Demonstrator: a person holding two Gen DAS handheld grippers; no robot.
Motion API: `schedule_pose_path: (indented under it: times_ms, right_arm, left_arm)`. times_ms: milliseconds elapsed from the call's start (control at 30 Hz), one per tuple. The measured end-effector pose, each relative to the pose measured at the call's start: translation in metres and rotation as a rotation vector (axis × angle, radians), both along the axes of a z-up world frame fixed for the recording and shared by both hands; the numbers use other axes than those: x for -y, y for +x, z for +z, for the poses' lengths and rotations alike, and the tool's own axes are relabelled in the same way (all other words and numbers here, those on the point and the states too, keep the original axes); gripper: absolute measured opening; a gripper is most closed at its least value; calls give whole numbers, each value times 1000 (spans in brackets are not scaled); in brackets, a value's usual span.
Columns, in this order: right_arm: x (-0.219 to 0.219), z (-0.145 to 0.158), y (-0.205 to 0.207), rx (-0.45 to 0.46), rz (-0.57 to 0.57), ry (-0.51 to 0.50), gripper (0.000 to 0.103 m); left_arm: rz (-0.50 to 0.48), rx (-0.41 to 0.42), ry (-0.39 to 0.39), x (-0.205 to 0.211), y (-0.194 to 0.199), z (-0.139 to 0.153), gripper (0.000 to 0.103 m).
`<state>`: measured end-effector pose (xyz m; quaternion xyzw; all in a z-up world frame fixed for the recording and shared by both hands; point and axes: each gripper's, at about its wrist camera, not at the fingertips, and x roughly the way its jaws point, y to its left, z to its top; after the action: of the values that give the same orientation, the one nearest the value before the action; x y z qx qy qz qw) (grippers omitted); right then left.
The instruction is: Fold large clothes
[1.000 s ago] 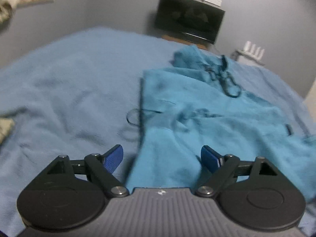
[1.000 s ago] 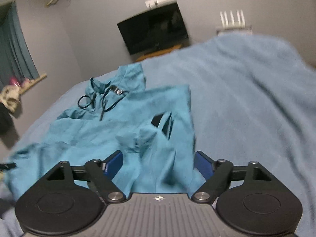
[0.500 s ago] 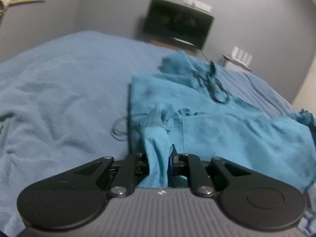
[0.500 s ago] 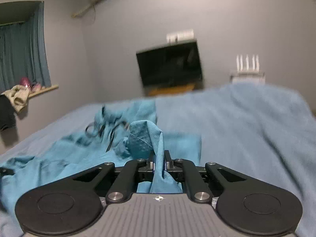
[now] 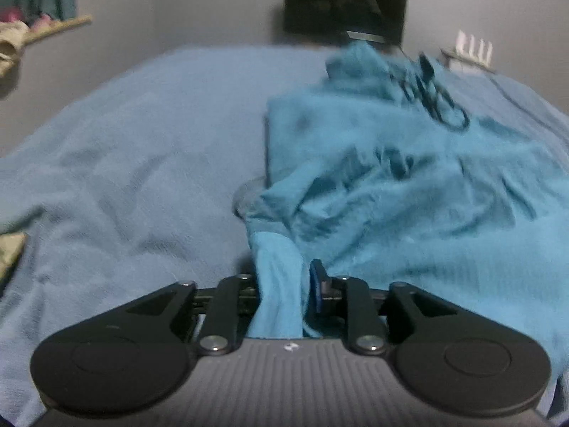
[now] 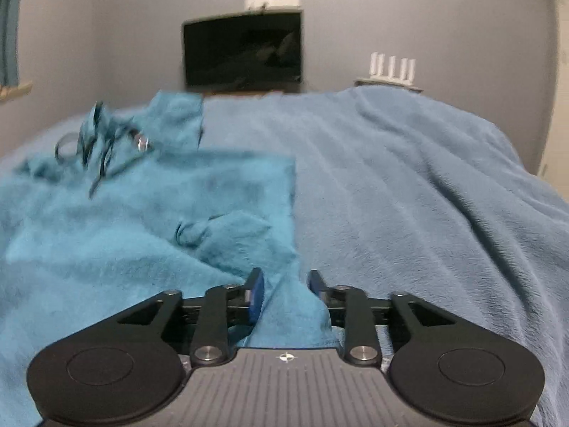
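A large teal garment with a dark drawstring lies rumpled on the blue blanket of a bed. A bunched fold of its near edge stands between the jaws of my left gripper, which are opening; the blue right pad shows just clear of the cloth. In the right wrist view the garment fills the left half, its drawstring at the far end. My right gripper is opening too, with a corner of the cloth loose between its pads.
A dark screen hangs on the grey wall beyond the bed, with a white router on a shelf to its right. A sill with clutter is at far left. A beige item lies at the blanket's left edge.
Both grippers closed on the garment's near edge and lifted it half a second ago. Now they have sunk toward the bed and their jaws have parted, with the cloth slack between them.
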<state>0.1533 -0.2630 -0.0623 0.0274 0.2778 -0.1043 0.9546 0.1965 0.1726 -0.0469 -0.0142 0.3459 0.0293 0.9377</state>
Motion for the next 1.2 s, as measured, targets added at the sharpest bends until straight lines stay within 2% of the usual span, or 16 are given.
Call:
schedule_pose_path:
  times_ms: [67, 133, 200, 300, 400, 433, 500, 567, 667, 733, 867, 900, 933, 1000, 1100, 1200]
  right_arm:
    - [6, 12, -14, 55, -25, 21, 55]
    - [-3, 26, -22, 111, 2, 31, 57]
    - [-20, 38, -29, 147, 79, 28, 59]
    - [-51, 43, -32, 162, 235, 22, 63]
    - [-83, 33, -21, 94, 339, -33, 63]
    - [-92, 23, -15, 51, 360, -63, 63]
    - [-104, 2, -7, -34, 368, -114, 63]
    - [-101, -20, 0, -108, 329, -135, 63]
    - [-83, -29, -6, -133, 250, -116, 63]
    - [-74, -25, -8, -128, 193, -127, 64]
    - [-56, -23, -21, -115, 116, -131, 63]
    - [-55, -21, -23, -107, 100, -123, 63]
    - [-47, -13, -41, -94, 88, -124, 63]
    - [-40, 0, -55, -38, 68, -107, 65]
    - [-28, 22, -63, 44, 51, -66, 73]
    - [-16, 34, -59, 86, 30, -69, 78]
  left_arm:
    - [55, 89, 47, 3, -9, 14, 58]
    - [54, 221, 52, 9, -24, 30, 68]
    - [-25, 278, 14, 20, -33, 39, 68]
    - [-198, 232, 7, 48, -33, 33, 68]
    - [-340, 92, 122, 84, -26, 7, 69]
    - [-367, 39, 177, 93, -23, -6, 70]
    - [-381, 1, 217, 97, -22, -20, 75]
    - [-363, -24, 186, 90, -19, -23, 85]
    - [-330, -50, 94, 73, -14, -23, 89]
    - [-311, -50, 106, 69, -14, -24, 93]
    - [-305, -40, 120, 69, -10, -19, 93]
    - [-297, -20, 139, 68, -13, -15, 93]
    - [-283, 13, 164, 69, -15, -10, 93]
    - [-246, 100, 186, 60, -23, 2, 93]
    - [-135, 163, 108, 33, -21, 20, 93]
    - [1, 165, 37, 2, -12, 24, 93]
